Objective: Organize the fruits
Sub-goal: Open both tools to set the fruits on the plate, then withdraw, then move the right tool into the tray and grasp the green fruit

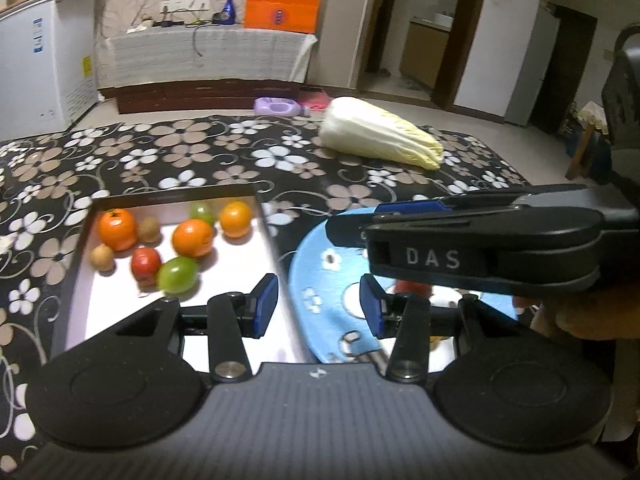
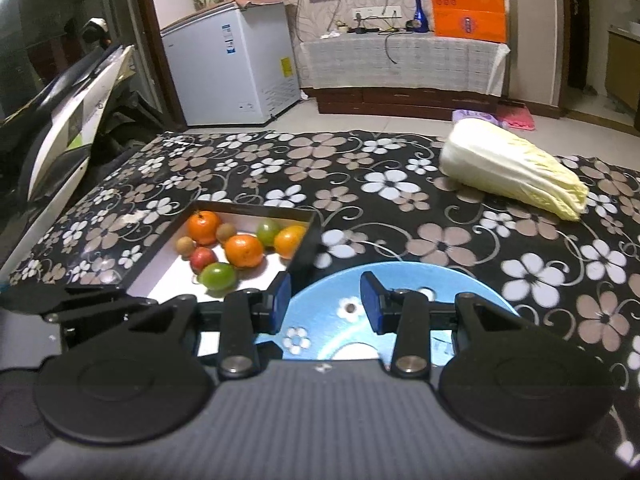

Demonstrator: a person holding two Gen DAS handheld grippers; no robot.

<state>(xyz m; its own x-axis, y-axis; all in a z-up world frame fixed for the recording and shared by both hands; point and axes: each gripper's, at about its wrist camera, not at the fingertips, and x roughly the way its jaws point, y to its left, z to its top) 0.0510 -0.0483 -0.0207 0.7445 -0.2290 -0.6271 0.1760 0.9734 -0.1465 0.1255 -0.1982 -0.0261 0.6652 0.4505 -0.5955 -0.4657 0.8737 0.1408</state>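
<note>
A shallow white box (image 1: 240, 268) (image 2: 168, 276) holds several fruits: three oranges (image 1: 192, 237) (image 2: 244, 251), a red fruit (image 1: 146, 263) (image 2: 203, 259), two green fruits (image 1: 178, 275) (image 2: 218, 275) and small brown ones. A blue round plate (image 1: 320, 280) (image 2: 384, 276) lies to its right; a red fruit (image 1: 414, 289) shows on it in the left wrist view. My left gripper (image 1: 318, 306) is open and empty between box and plate. My right gripper (image 2: 325, 302) is open and empty above the plate's near edge; its body (image 1: 480, 248) crosses the left wrist view.
A napa cabbage (image 1: 380, 134) (image 2: 512, 168) lies at the far right of the flowered tablecloth (image 1: 200, 152) (image 2: 400, 200). A white chest freezer (image 2: 232, 68), a cabinet with an orange box (image 2: 468, 4) and a blue bottle (image 2: 420, 12) stand behind.
</note>
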